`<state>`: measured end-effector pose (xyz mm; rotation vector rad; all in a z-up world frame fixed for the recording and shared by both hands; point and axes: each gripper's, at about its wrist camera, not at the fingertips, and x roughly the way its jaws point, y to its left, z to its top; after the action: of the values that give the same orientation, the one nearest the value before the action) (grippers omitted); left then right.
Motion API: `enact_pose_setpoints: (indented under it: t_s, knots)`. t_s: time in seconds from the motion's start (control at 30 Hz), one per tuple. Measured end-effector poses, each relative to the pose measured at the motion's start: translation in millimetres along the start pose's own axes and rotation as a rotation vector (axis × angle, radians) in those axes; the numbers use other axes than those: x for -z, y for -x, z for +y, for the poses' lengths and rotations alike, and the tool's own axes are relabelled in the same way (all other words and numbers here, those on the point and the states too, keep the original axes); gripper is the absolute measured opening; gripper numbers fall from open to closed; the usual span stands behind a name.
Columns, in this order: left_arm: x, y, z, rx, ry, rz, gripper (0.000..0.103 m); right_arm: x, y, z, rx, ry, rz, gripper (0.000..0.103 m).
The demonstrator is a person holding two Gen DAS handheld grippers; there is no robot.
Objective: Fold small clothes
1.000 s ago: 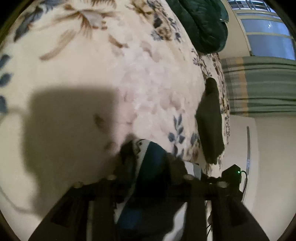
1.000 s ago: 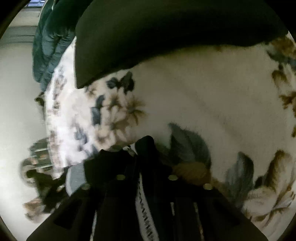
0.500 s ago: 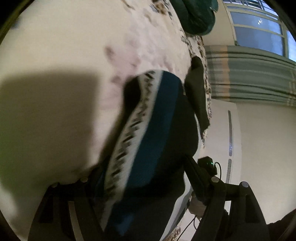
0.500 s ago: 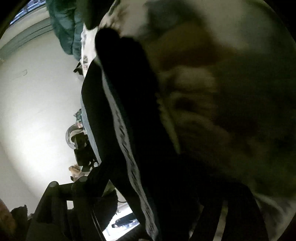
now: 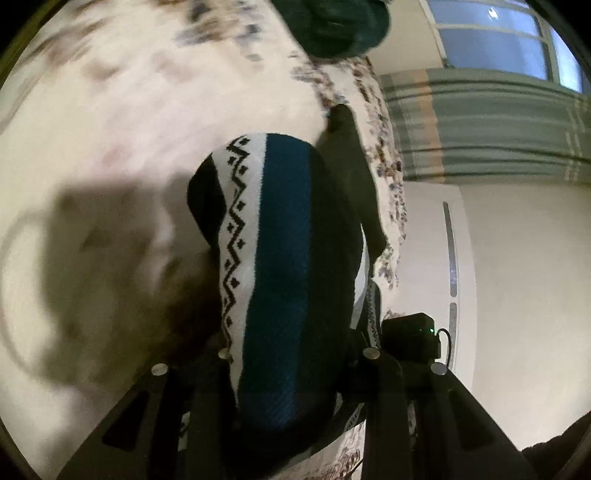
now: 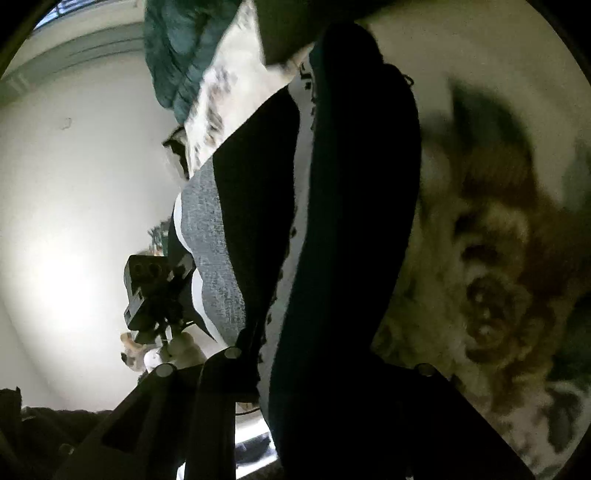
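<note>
Above the bed with the floral blanket (image 5: 155,122), a patterned sock (image 5: 280,266) hangs between the two tools. In the left wrist view the sock shows a black toe part, a white band with a black zigzag and small diamonds, a wide teal-blue stripe and then black again. The left hand-held gripper (image 5: 291,373) is closed on one end of the sock, with the cloth bunched between its fingers. In the right wrist view the same sock looks mostly dark, with a grey and white part on the left side, and the right hand-held gripper (image 6: 314,373) is clamped on the other end. The sock is lifted off the blanket and throws a shadow on it at the left.

The edge of the bed runs just right of the sock in the left view. A dark garment (image 5: 354,177) lies along this edge, near the sock. A dark green quilt (image 5: 332,26) lies at the far end, well apart. The open cream area of the blanket is to the left.
</note>
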<state>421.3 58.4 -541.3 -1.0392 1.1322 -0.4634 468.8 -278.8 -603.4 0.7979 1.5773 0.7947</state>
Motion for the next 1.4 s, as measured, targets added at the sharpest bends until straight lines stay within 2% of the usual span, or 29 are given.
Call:
enact_pose_setpoints:
  t_s: [0.17, 0.3, 0.4, 0.53, 0.6, 0.67, 0.77, 0.8, 0.87, 0.9, 0.97, 1.0, 1.03, 1.07, 1.1, 1.13, 1.2, 1.3, 1.4]
  knots:
    - [-53.0, -34.9, -67.8, 0.008, -0.109, 0.033, 0.026, -33.1, 58.3, 26.6, -0.01, -0.012, -0.141, 0.022]
    - [-112.6, -87.8, -128.5, 0.025, -0.209, 0.061, 0.026, -80.8, 103.8, 37.2, -0.004, -0.017, -0.254, 0.022]
    - [-155.9, -133.7, -155.0, 0.019, -0.266, 0.085, 0.026, -125.1, 132.9, 34.2, 0.009, -0.03, -0.331, 0.022]
    - [-195.8, -189.6, -159.1, -0.022, -0.294, 0.111, 0.027, -187.5, 152.0, 15.8, 0.055, -0.064, -0.385, 0.022]
    - [-209.2, -218.7, -154.7, -0.078, -0.298, 0.14, 0.027, -209.3, 152.8, 6.2, 0.103, -0.079, -0.387, 0.022]
    - [-215.8, -233.1, -153.3, -0.124, -0.308, 0.155, 0.027, -226.1, 148.9, -5.6, 0.138, -0.105, -0.373, 0.022]
    - [-212.3, -235.0, -153.9, -0.169, -0.319, 0.158, 0.029, -243.2, 151.9, -17.6, 0.191, -0.115, -0.346, 0.024]
    - [-210.3, -233.0, -156.7, -0.182, -0.321, 0.153, 0.029, -242.8, 157.2, -18.1, 0.204, -0.118, -0.34, 0.027]
    - [-205.7, -226.8, -160.8, -0.228, -0.339, 0.133, 0.036, -242.5, 153.3, -3.9, 0.277, -0.113, -0.34, 0.041]
    - [-199.5, -221.7, -167.5, -0.291, -0.37, 0.107, 0.037, -240.2, 152.9, 4.7, 0.338, -0.104, -0.342, 0.047]
    - [-190.6, -216.9, -178.7, -0.38, -0.441, 0.074, 0.042, -226.4, 169.5, 8.6, 0.455, -0.085, -0.36, 0.066]
    - [-180.4, -212.6, -188.2, -0.435, -0.492, 0.045, 0.043, -219.9, 170.2, 17.5, 0.529, -0.076, -0.379, 0.071]
    - [-176.8, -212.9, -192.0, -0.47, -0.525, 0.025, 0.046, -203.8, 183.8, 15.8, 0.604, -0.062, -0.398, 0.083]
    - [-166.4, -209.0, -200.9, -0.522, -0.569, -0.011, 0.062, -192.3, 186.2, 21.3, 0.662, -0.05, -0.416, 0.093]
    - [-160.3, -205.8, -205.4, -0.545, -0.593, -0.032, 0.078, -182.1, 187.2, 27.5, 0.741, -0.047, -0.442, 0.098]
    - [-154.3, -202.1, -209.7, -0.56, -0.615, -0.058, 0.083, -176.4, 188.5, 30.4, 0.794, -0.045, -0.458, 0.103]
    - [-141.6, -197.7, -219.8, -0.59, -0.65, -0.079, 0.103, -157.6, 184.7, 43.0, 0.922, -0.037, -0.496, 0.103]
    - [-126.7, -193.6, -233.1, -0.652, -0.678, -0.083, 0.103, -134.8, 180.6, 59.8, 1.028, -0.037, -0.545, 0.103]
    - [-105.0, -180.3, -251.7, -0.699, -0.723, -0.12, 0.103, -94.9, 189.8, 81.3, 1.106, -0.045, -0.617, 0.103]
